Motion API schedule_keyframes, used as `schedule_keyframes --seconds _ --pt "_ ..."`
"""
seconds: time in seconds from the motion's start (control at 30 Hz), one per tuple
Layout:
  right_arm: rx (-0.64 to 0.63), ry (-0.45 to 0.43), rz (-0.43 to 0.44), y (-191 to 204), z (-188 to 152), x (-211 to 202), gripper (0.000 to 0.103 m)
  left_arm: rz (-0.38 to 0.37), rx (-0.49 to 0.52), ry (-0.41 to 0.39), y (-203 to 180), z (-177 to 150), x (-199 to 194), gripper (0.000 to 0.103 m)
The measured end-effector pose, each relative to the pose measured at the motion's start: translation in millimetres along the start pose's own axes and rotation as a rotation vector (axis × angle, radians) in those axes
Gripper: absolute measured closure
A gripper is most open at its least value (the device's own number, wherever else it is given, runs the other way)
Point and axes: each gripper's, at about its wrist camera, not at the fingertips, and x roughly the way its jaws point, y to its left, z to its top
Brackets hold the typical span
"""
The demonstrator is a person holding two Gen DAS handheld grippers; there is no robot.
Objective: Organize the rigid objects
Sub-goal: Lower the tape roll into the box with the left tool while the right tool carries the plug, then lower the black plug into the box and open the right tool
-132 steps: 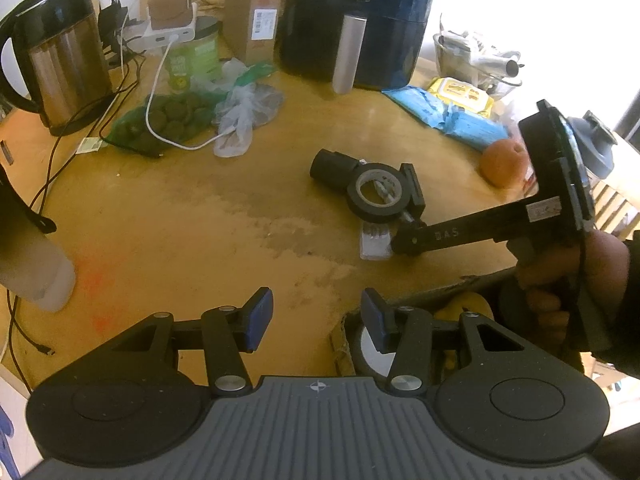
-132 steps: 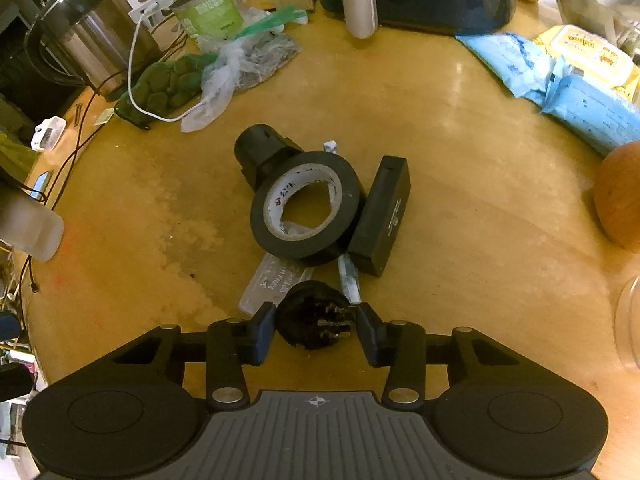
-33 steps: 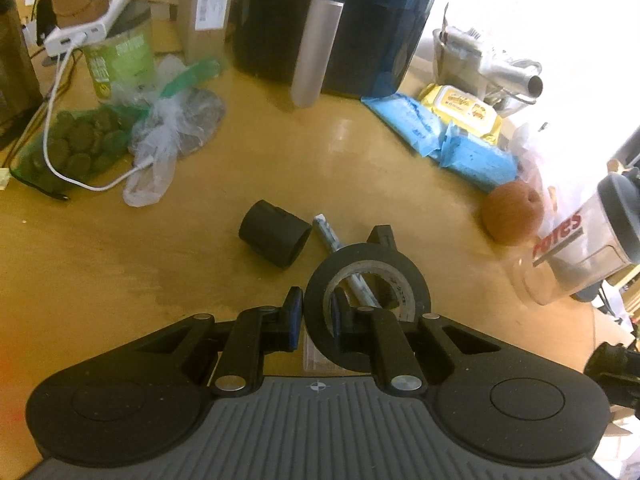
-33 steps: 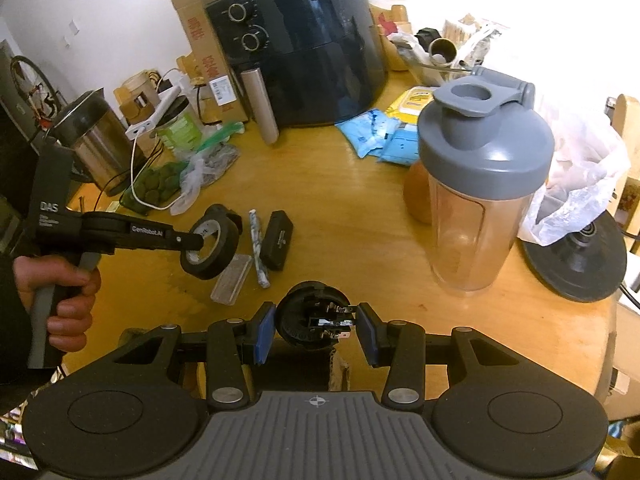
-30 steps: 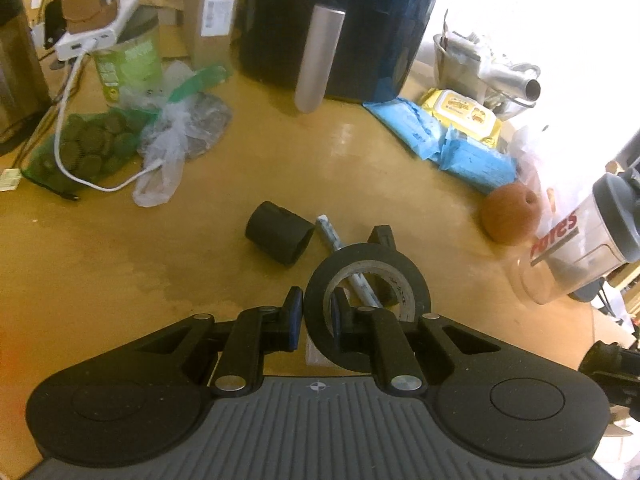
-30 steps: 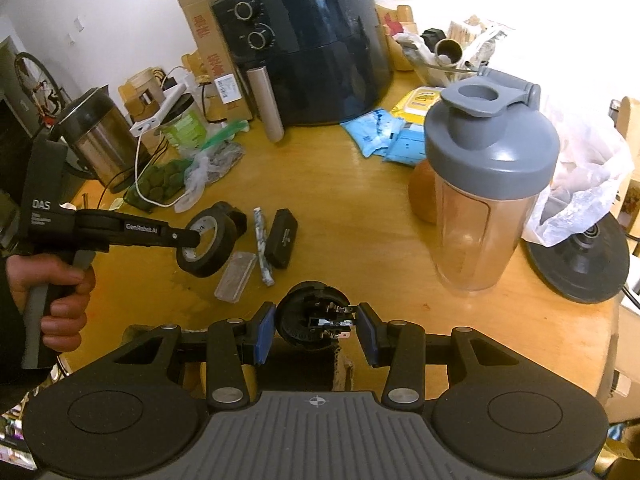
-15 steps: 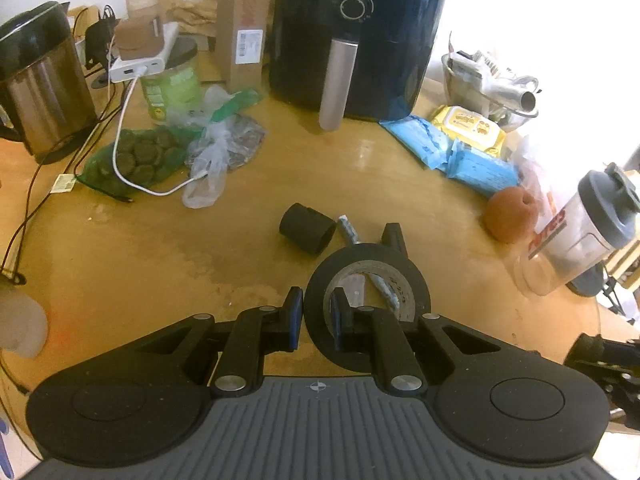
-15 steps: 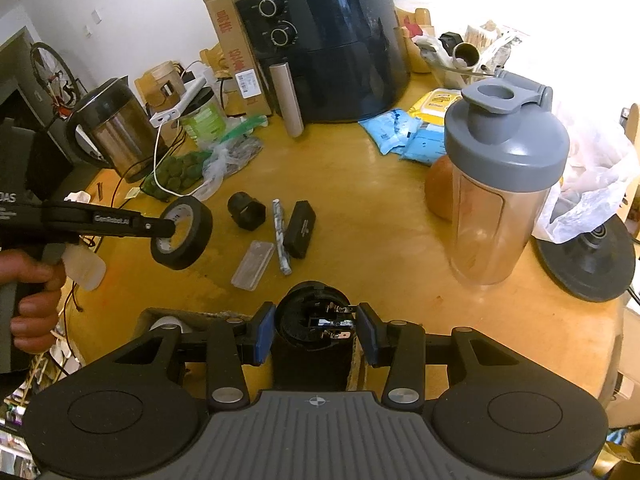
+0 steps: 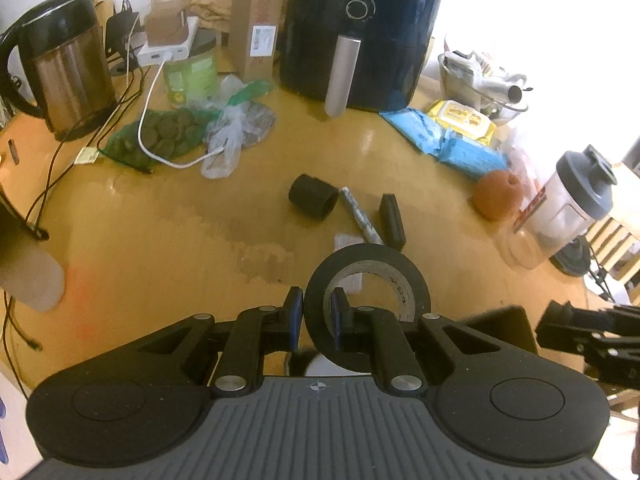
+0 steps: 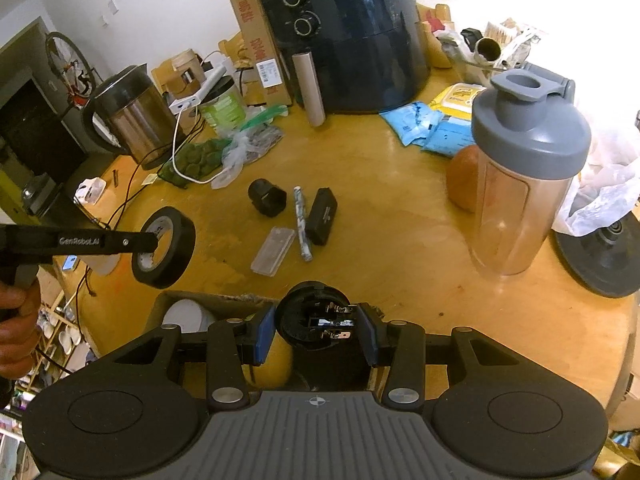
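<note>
My left gripper (image 9: 316, 316) is shut on the rim of a black tape roll (image 9: 368, 254), held off the wooden table (image 9: 168, 240). The right wrist view shows that roll (image 10: 172, 258) hanging above the table's near left edge, beside an open cardboard box (image 10: 216, 303) with a white round thing (image 10: 184, 316) inside. My right gripper (image 10: 318, 332) is shut on a round black plug part (image 10: 316, 316) over the same box. A black cylinder cap (image 10: 267, 198), a patterned stick (image 10: 302, 224), a small black block (image 10: 322, 216) and a clear plastic case (image 10: 273, 256) lie mid-table.
A black air fryer (image 10: 352, 32) and a tall carton (image 10: 256, 48) stand at the back, a steel kettle (image 10: 132, 120) with trailing cables at the left. A grey-lidded shaker bottle (image 10: 524, 184), an orange (image 10: 460, 180) and blue packets (image 10: 424, 128) crowd the right.
My left gripper has lifted the tape roll and drawn it back from the pile toward the table's near left edge. The right gripper has kept still with the plug part.
</note>
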Motion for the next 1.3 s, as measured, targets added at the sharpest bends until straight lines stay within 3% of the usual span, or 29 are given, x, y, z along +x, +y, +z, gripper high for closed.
schedule_keyframes --seconds 0.37,0.9,1.07,1.23,1.3 --pt "-0.023 0.021 0.028 4.1 -6.3 1.7 0.057 -0.02 -0.015 0.042 -1.2 -35.7 -11.5 0.087" --pt "-0.033 0.038 0.043 3.5 -16.5 -1.1 0.057 -0.014 -0.004 0.154 -12.0 -73.4 1.2 0.087" --pt "-0.036 0.046 0.044 3.4 -20.2 -2.3 0.057 0.005 0.033 0.178 -20.2 -79.5 5.9 0.081" --pt "-0.039 0.054 0.041 2.2 -24.0 -4.0 0.057 0.023 0.025 0.155 -23.2 -79.6 0.0 0.063" --pt "-0.041 0.057 0.04 2.3 -25.0 -4.0 0.057 0.03 0.024 0.147 -24.2 -79.3 -2.2 0.063"
